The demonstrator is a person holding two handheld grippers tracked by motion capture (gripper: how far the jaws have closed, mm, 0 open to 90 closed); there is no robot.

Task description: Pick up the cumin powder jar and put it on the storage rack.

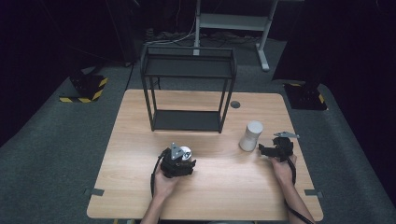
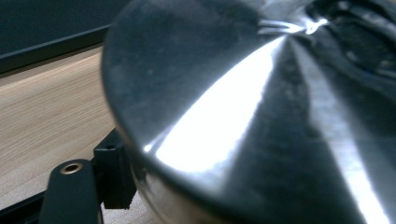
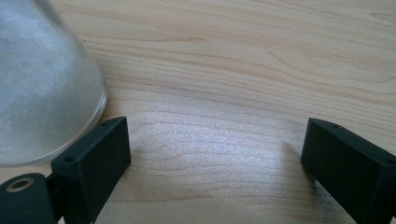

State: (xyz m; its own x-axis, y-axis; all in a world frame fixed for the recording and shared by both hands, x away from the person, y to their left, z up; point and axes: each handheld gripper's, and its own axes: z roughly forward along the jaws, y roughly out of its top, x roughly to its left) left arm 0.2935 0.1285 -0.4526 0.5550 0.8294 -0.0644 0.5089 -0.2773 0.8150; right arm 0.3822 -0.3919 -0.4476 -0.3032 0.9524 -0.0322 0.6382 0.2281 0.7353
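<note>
Grip on the metal cup [image 1: 185,151], just below centre of the high view, by the left gripper [image 1: 180,161]: clamped, with one black pad [image 2: 112,172] pressed to the shiny wall at lower left of the left gripper view. Keep the squeeze even and low on that wall. Lift straight up before any sideways travel, for fear of slip on polished metal, and hold level throughout.

Right gripper [image 1: 265,150] at right of centre, jaws wide apart over bare wood, just beside the white tumbler [image 1: 251,135] and not gripping it. Mind that tumbler on any swing to the right.

Open room across the bare middle of the table [image 1: 140,186]. Black rack [image 1: 187,70] at upper centre, well apart from the cup. Near table edge close under both hands.
</note>
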